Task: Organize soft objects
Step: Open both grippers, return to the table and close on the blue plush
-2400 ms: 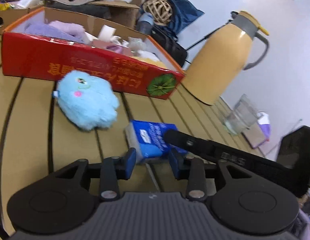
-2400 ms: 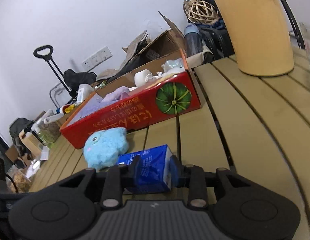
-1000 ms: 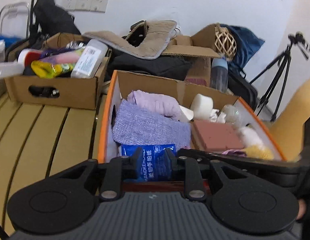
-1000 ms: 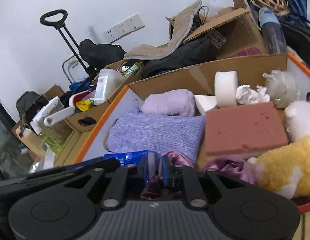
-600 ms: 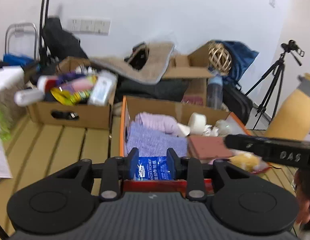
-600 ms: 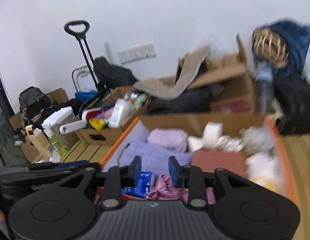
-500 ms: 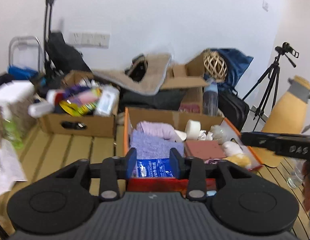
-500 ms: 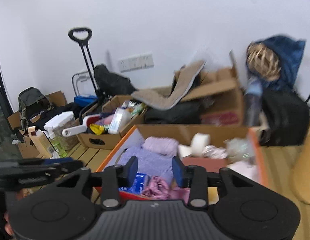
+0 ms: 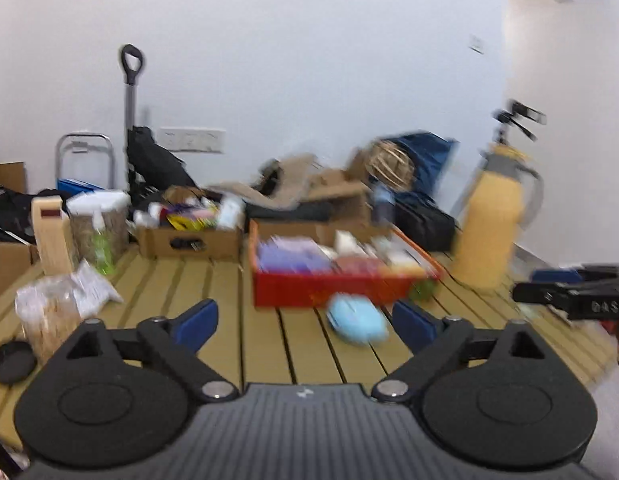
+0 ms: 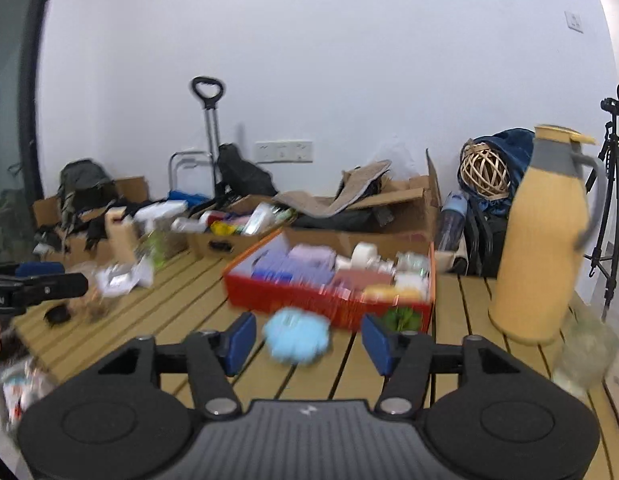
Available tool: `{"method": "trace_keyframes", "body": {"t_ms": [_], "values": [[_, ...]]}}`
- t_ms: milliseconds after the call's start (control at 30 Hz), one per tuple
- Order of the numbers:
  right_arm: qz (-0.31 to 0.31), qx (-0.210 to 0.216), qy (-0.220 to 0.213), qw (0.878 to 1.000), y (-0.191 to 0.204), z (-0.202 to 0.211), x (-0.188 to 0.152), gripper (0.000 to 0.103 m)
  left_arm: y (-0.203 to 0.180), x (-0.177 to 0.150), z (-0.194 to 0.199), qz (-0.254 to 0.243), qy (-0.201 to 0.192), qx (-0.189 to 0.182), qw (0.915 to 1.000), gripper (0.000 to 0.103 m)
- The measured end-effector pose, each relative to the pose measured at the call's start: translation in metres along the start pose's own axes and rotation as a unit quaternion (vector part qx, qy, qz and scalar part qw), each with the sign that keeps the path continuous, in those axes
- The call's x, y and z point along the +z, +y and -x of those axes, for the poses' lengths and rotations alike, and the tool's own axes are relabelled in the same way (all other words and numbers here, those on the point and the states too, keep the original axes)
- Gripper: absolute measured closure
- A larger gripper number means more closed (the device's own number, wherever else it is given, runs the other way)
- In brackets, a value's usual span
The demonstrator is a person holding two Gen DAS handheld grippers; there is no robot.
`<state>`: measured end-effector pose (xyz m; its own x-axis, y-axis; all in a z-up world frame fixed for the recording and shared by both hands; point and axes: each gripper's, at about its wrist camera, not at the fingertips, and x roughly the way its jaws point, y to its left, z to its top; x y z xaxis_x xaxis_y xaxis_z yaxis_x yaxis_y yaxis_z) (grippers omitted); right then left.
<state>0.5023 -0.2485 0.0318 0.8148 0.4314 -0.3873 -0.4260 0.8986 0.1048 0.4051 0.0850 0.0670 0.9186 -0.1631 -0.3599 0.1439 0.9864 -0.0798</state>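
Both hand-held grippers opening, empty; blue plush (image 10: 297,339), blurred, before red box (image 10: 329,300).

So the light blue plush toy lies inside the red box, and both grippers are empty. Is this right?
Not quite. The light blue plush toy lies on the slatted table, in front of the red box, as the right wrist view shows. Both the left gripper and the right gripper are empty, jaws opening.

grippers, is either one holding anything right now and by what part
Nothing is held. The left gripper and right gripper are both empty, jaws opening with only table behind them. The blue plush toy lies on the table before the red box.
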Motion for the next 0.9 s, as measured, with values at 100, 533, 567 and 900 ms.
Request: {"method": "trace_keyframes", "body": {"t_ms": [100,533,567,900], "values": [[-0.012,-0.003,0.025,1.000,0.013,0.030,-0.045,0.044,-0.007,-0.040,0.026,0.007,0.025,0.001,0.9997,0.007],[-0.076,0.011,0.023,0.997,0.016,0.062,-0.083,0.040,-0.013,-0.057,0.032,0.022,0.036,-0.006,0.9991,0.003],[-0.080,0.009,0.024,0.996,0.014,0.057,-0.083,0.040,-0.013,-0.059,0.025,0.023,0.041,-0.009,0.9989,0.003],[-0.111,0.016,0.050,0.992,-0.016,-0.053,-0.065,0.040,-0.008,-0.050,-0.100,0.026,0.105,-0.055,0.9926,0.006]]}}
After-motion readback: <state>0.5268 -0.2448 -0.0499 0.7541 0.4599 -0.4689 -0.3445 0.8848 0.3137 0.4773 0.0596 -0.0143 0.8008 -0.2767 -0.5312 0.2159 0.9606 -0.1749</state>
